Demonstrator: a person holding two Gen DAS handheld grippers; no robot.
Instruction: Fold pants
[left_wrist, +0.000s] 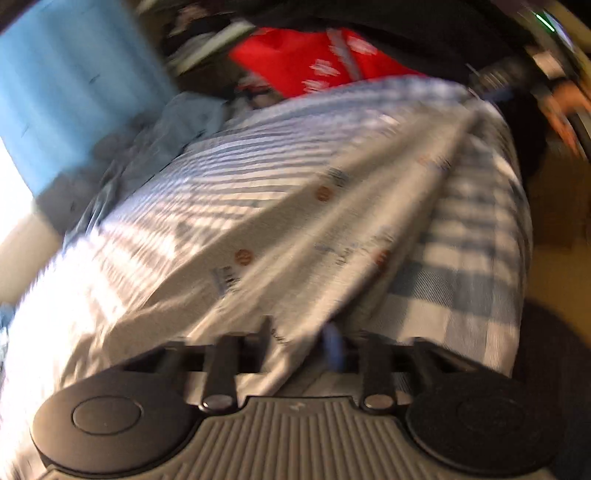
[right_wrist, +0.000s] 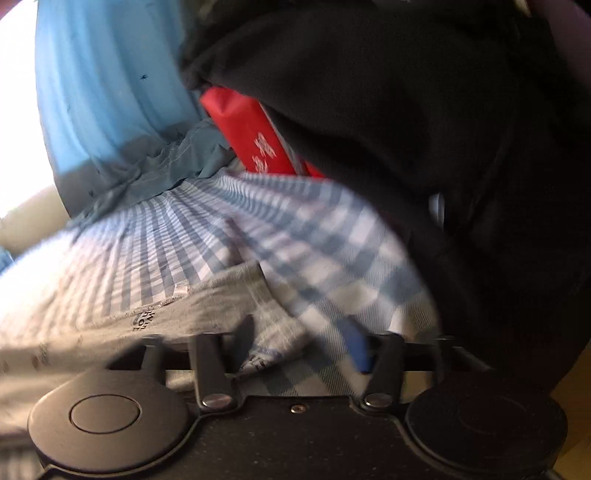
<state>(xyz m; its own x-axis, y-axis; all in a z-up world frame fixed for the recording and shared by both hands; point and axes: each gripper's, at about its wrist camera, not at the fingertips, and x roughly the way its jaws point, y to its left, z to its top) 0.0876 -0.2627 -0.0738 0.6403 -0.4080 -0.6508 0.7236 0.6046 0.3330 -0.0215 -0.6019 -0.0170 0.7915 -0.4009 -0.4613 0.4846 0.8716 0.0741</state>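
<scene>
Gingham, blue and white, fills the left wrist view, and across it lie the pants (left_wrist: 280, 206), pale grey with small printed marks, all blurred. Their long axis runs from the left gripper (left_wrist: 301, 332) up and away toward the surface's (left_wrist: 491, 266) far right corner. The jaws stand parted, one dark finger and one blue, with a fold of the grey cloth lying loose between them; released, I'd say, not pinching. Beyond the far edge sit a red item (left_wrist: 295, 62) and a blue wall (left_wrist: 66, 85).

Over to the right wrist view: the pants (right_wrist: 207, 299) lie left of and just ahead of the right gripper (right_wrist: 303, 339), stretching toward the left edge of the checked surface (right_wrist: 332, 236). Jaws apart here too, a hemmed corner sitting between the fingers unclamped. Black fabric (right_wrist: 406, 110) looms on the right. Both grippers sit at the cloth, so either could re-grab for the next fold.
</scene>
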